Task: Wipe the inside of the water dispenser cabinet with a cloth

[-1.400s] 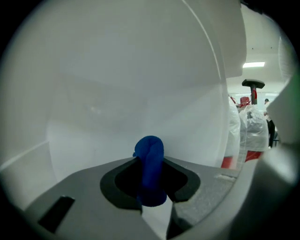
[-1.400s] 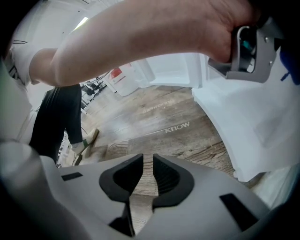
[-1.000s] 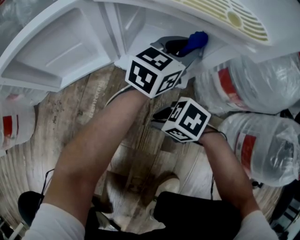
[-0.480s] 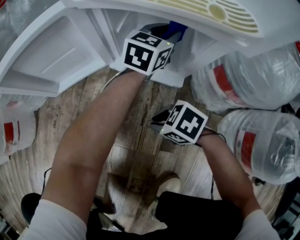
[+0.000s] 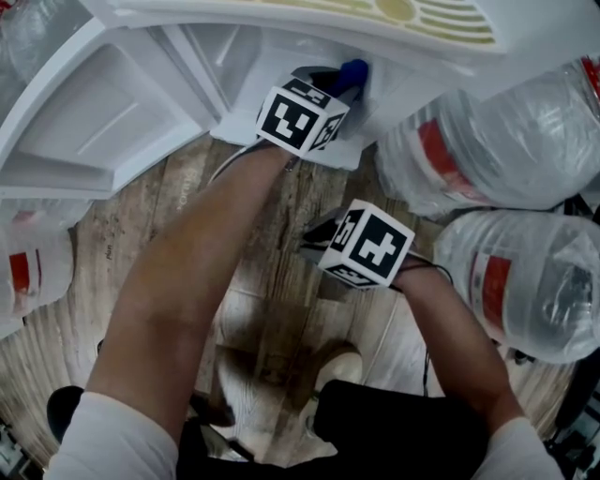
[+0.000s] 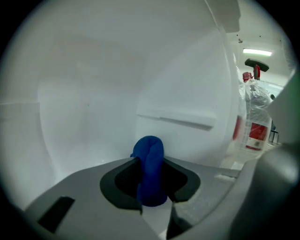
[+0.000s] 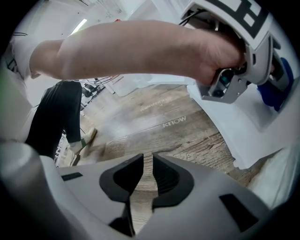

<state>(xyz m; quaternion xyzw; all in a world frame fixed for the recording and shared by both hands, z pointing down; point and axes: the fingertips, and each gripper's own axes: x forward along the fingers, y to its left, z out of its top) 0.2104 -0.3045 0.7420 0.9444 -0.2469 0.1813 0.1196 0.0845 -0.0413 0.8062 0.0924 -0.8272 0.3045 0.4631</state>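
Observation:
My left gripper (image 5: 339, 82) reaches into the open white cabinet (image 5: 246, 47) of the water dispenser and is shut on a rolled blue cloth (image 5: 354, 69). In the left gripper view the cloth (image 6: 150, 161) stands up between the jaws of the left gripper (image 6: 151, 190), close to the cabinet's white inner wall (image 6: 93, 93), below a raised ledge (image 6: 176, 119). My right gripper (image 5: 317, 240) hangs over the wooden floor outside the cabinet. Its jaws (image 7: 146, 176) stand slightly apart with nothing between them. The right gripper view also catches the cloth (image 7: 274, 96) at the cabinet's edge.
The cabinet door (image 5: 94, 112) is swung open to the left. Large water bottles (image 5: 487, 141) (image 5: 534, 291) lie at the right and another (image 5: 28, 262) at the left. The dispenser's drip grille (image 5: 422, 14) overhangs the opening. The person's shoe (image 5: 337, 370) rests on the plank floor (image 5: 272, 281).
My left gripper with the cloth has gone lower and deeper into the cabinet. The right gripper has stayed in place.

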